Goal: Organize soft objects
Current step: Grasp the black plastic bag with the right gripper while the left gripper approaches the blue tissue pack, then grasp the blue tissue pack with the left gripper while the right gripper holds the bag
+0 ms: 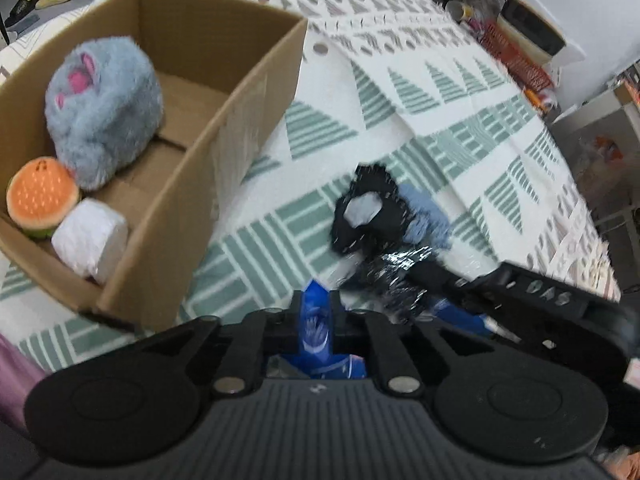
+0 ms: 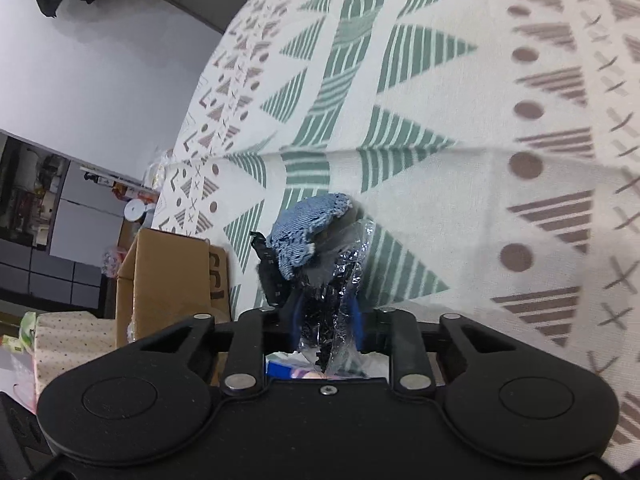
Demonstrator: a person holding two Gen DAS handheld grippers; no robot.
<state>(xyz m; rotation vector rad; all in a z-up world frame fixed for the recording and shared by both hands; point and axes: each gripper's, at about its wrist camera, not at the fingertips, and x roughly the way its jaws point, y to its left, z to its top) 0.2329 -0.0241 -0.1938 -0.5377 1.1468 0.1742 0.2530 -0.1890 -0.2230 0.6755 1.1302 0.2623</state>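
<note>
Our left gripper (image 1: 316,320) is clenched, its blue pads pressed together. Our right gripper (image 2: 326,320) pinches a crinkly plastic bag (image 2: 340,276) of blue and black cloth, over the patterned cloth (image 2: 460,120). Far left sits the box (image 1: 224,128) holding a grey plush (image 1: 104,108), burger (image 1: 42,196) and white roll (image 1: 90,240).

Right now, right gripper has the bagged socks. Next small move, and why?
Probably carry the bagged socks left, over the cardboard box. The right gripper looks shut on the bag, and the box, holding a grey plush, has bare floor at its far end.
</note>
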